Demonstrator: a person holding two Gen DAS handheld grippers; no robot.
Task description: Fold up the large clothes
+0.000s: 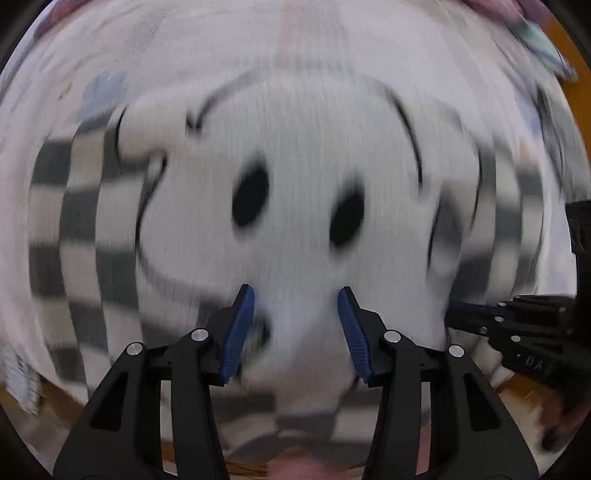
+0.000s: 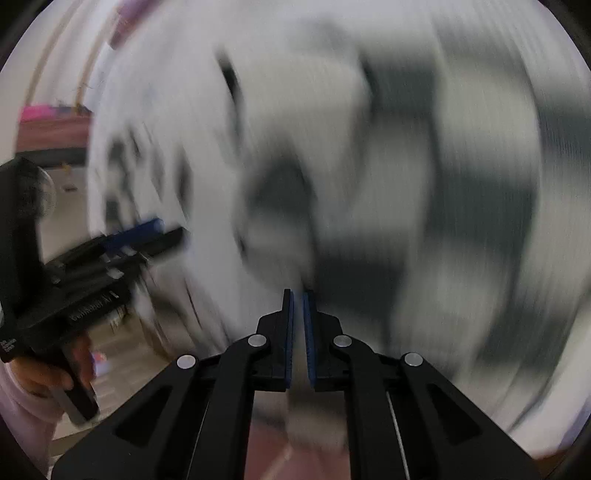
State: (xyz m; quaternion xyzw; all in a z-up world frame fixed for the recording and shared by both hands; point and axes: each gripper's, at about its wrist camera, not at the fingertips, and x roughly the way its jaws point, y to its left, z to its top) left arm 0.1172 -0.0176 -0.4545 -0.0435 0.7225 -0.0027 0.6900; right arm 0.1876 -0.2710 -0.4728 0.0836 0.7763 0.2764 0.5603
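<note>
A large white garment (image 1: 303,155) with a cartoon face and a grey-and-white check pattern fills the left wrist view; it is blurred by motion. My left gripper (image 1: 295,295) hangs just over it with its blue pads apart and nothing between them. In the right wrist view the same garment (image 2: 369,184) is heavily blurred. My right gripper (image 2: 298,295) has its pads almost together on a fold of the white cloth. The right gripper also shows at the right edge of the left wrist view (image 1: 517,321), and the left gripper at the left of the right wrist view (image 2: 110,254).
An orange-brown surface (image 1: 569,48) shows past the cloth at the top right and lower corners. A pile of pastel clothes (image 1: 509,14) lies at the far edge. A hand in a pink sleeve (image 2: 40,376) holds the left gripper's handle.
</note>
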